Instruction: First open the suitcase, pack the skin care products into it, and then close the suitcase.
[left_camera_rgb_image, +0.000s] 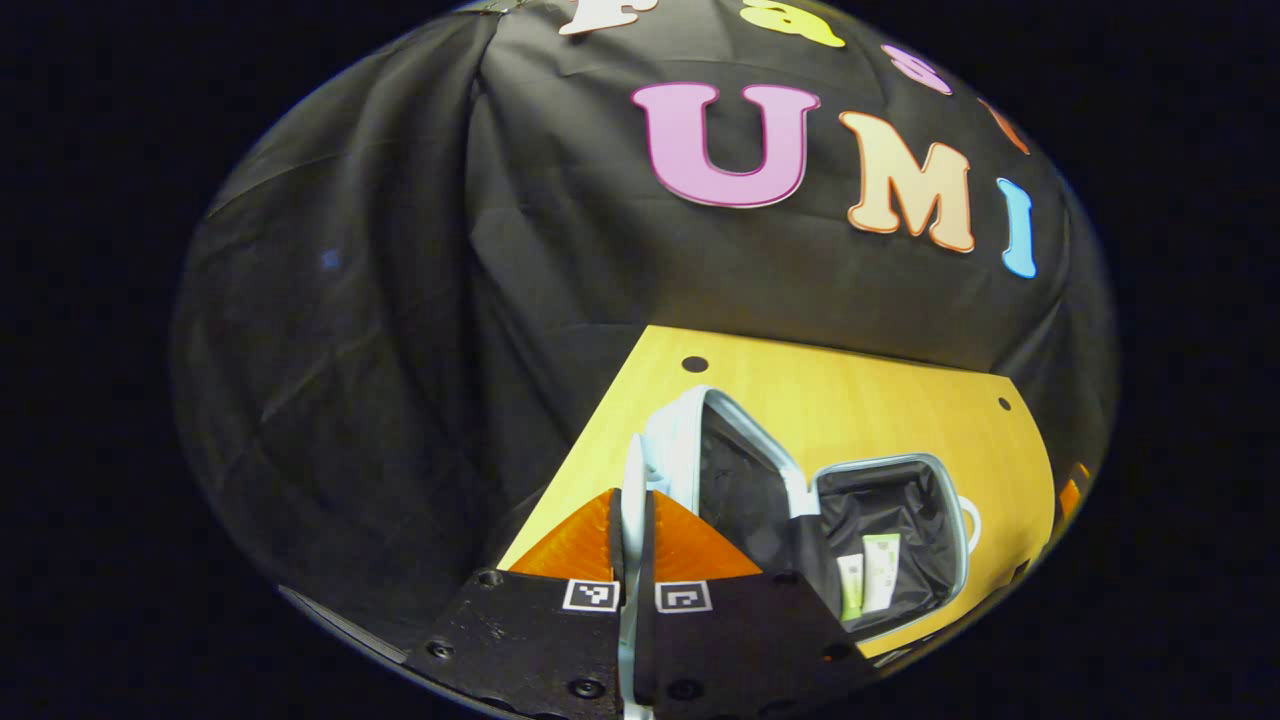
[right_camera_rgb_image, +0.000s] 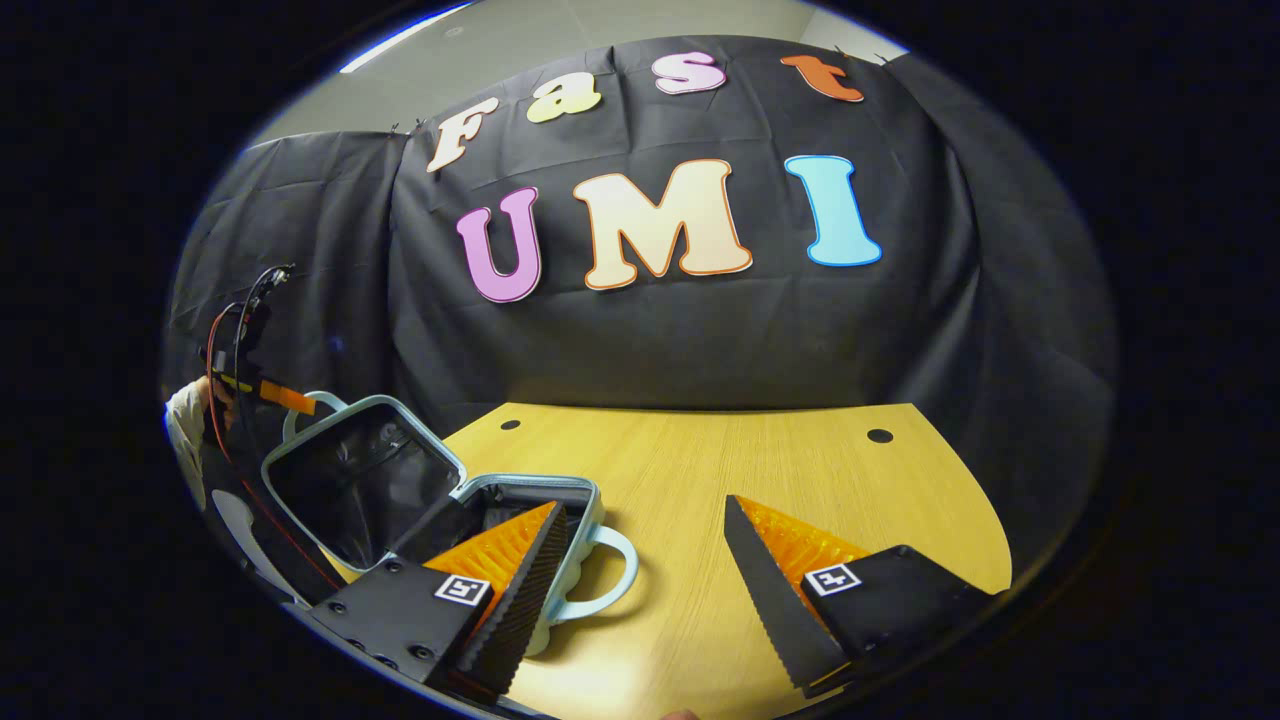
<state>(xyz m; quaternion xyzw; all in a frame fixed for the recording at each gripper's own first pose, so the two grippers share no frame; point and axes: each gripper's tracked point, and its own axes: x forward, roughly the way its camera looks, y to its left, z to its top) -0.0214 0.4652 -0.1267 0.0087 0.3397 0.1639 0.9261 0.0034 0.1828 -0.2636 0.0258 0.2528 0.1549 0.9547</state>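
Observation:
The small light-blue suitcase (left_camera_rgb_image: 955, 560) lies open on the yellow table (left_camera_rgb_image: 850, 400), black lining showing. Two skin care tubes (left_camera_rgb_image: 868, 578), pale green and white, lie in its lower half. The lid (left_camera_rgb_image: 690, 420) stands tilted up, and my left gripper (left_camera_rgb_image: 632, 495) is shut on the lid's thin blue handle (left_camera_rgb_image: 634, 470). In the right gripper view the lid (right_camera_rgb_image: 360, 480) leans up at the left with the left gripper (right_camera_rgb_image: 262, 388) on its handle (right_camera_rgb_image: 305, 403). My right gripper (right_camera_rgb_image: 640, 590) hangs open over the table; its left finger (right_camera_rgb_image: 515, 580) overlaps the lower half (right_camera_rgb_image: 530, 487) and its looped handle (right_camera_rgb_image: 615, 570).
The table (right_camera_rgb_image: 760, 470) has small round holes near its far corners and is bare to the right of the case. Black cloth walls close off the back and both sides. A person's sleeve (right_camera_rgb_image: 185, 420) and cables show behind the left gripper.

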